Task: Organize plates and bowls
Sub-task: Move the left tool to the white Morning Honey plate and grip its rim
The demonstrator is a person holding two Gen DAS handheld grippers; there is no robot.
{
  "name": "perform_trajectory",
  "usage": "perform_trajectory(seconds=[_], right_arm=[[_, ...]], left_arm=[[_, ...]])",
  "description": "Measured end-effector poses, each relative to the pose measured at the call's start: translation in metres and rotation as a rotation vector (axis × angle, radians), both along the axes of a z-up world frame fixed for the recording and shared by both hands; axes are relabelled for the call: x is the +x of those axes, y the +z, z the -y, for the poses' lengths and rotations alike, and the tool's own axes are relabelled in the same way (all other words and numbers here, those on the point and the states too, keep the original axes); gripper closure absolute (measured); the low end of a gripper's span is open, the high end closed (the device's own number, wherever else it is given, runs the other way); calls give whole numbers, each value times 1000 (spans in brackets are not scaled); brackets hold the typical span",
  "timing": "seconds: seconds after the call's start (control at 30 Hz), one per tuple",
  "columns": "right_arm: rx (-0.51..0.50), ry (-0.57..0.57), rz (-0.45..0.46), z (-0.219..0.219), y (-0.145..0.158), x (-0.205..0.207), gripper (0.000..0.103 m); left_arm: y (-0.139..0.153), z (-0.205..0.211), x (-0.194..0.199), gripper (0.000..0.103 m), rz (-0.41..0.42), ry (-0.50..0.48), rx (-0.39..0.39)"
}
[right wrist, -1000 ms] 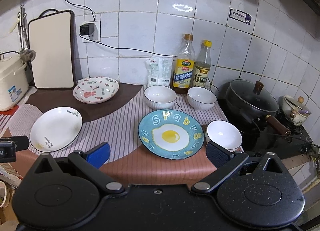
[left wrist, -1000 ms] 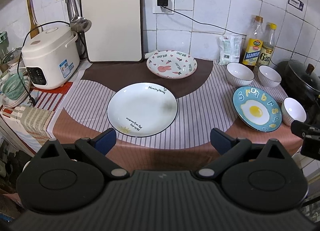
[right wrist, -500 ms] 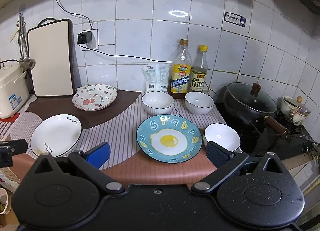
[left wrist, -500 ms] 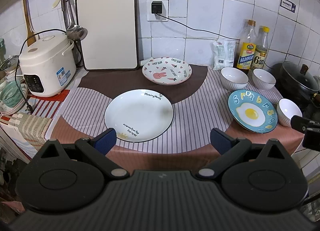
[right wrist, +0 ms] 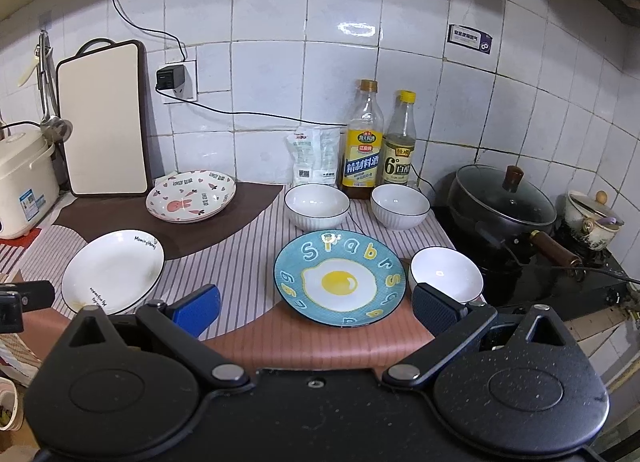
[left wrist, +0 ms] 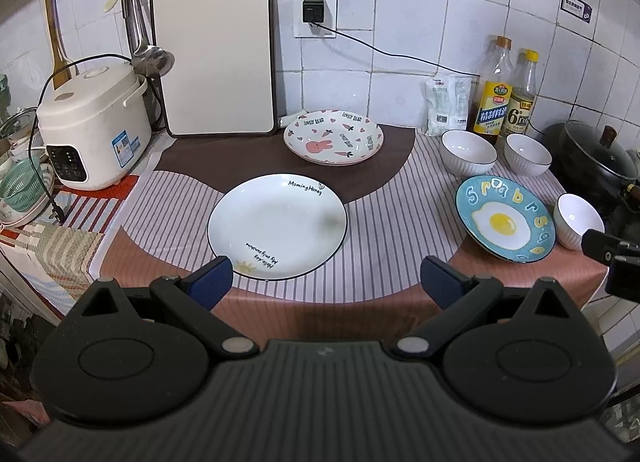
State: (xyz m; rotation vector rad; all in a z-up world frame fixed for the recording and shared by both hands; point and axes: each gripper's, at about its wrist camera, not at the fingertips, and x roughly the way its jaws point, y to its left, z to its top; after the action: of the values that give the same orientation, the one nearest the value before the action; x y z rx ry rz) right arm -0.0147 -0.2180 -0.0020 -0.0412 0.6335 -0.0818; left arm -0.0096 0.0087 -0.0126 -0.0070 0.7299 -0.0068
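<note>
A: White plate (left wrist: pixel 276 224) sits mid-counter, w/ left gripper (left wrist: pixel 324 280) just in front of it, fingers wide apart, nothing held.
B: Right gripper (right wrist: pixel 316 308)?
A: Also spread wide, empty, before blue egg plate (right wrist: pixel 340 278). Bunny plate (left wrist: pixel 333 137) near the wall by the cutting board (left wrist: pixel 216 66).
B: Bowls?
A: Two bowls (right wrist: pixel 317 206) by the bottles (right wrist: pixel 362 142), 3rd bowl (right wrist: pixel 446 274) just beside egg plate.

Cloth-covered surface (left wrist: pixel 384 262), white plate (left wrist: pixel 277 226) near its front, rabbit plate (left wrist: pixel 333 137) behind, egg plate (left wrist: pixel 505 219) to the right, three white bowls (right wrist: pixel 317 206) around it, two bottles (right wrist: pixel 362 142), rice cooker (left wrist: pixel 93 118) at left
</note>
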Motion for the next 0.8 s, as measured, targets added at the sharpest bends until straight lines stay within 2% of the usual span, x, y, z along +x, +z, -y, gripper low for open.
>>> perform_trajectory(seconds=[0.23, 0.33, 0.5, 0.6, 0.7, 0.8], right_arm=[[12, 50, 25, -3, -3, 5, 0], [25, 92, 52, -7, -5, 9, 0], [46, 195, 105, -23, -16, 24, 0], [97, 265, 98, -34, -27, 40, 0], [192, 352, 103, -46, -39, 58, 2], [211, 410, 84, -63, -53, 78, 6]], left_arm=[[0, -11, 13, 1, -21, -13, -2], [0, -22, 20, 1, -5, -38, -17], [-2, -50, 42, 1, 22, 10, -17], [-11, -70, 54, 4, 13, 49, -24], [-25, -87, 65, 5, -6, 54, -41], [-42, -101, 78, 8, -29, 72, -49]])
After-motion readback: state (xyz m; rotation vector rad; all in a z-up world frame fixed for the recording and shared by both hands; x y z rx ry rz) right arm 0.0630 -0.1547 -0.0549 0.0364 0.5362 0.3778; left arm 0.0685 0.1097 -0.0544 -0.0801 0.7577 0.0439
